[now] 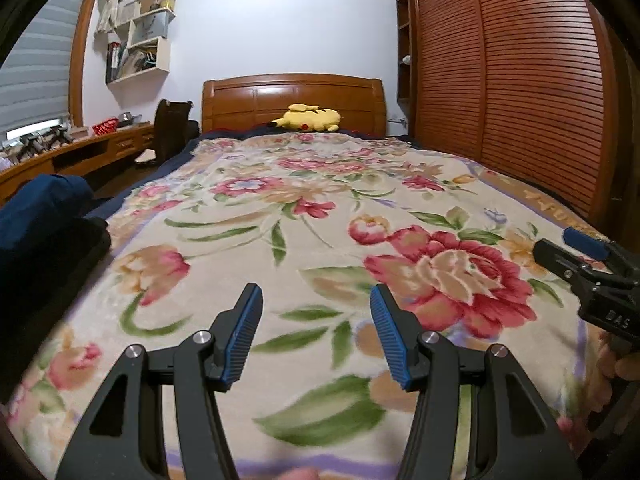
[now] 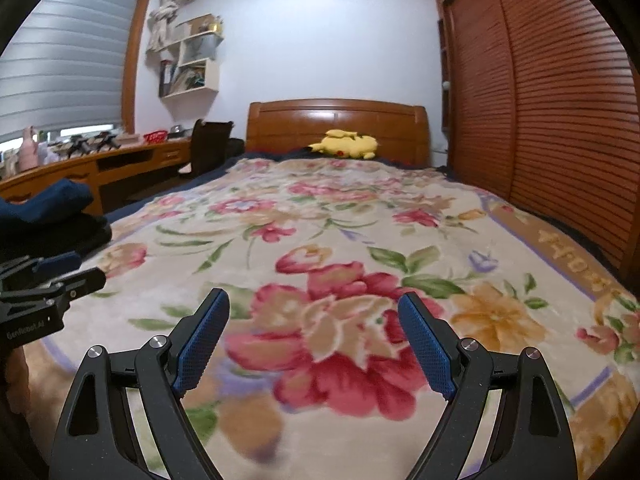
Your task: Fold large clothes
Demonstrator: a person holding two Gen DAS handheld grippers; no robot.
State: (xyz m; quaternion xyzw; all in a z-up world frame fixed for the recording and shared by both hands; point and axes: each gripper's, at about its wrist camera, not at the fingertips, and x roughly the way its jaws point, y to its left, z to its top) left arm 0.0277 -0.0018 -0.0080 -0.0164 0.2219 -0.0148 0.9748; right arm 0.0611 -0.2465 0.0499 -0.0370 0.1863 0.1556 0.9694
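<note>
Both the left gripper and right gripper hang with jaws open and empty; the stacked dark clothes at the bed's edge risk toppling if snagged.

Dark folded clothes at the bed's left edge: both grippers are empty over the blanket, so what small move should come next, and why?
Probably swing the left gripper toward the dark clothes pile. Both it and the right gripper stand open, holding nothing, over the bare floral blanket; no garment is laid out there to fold.
</note>
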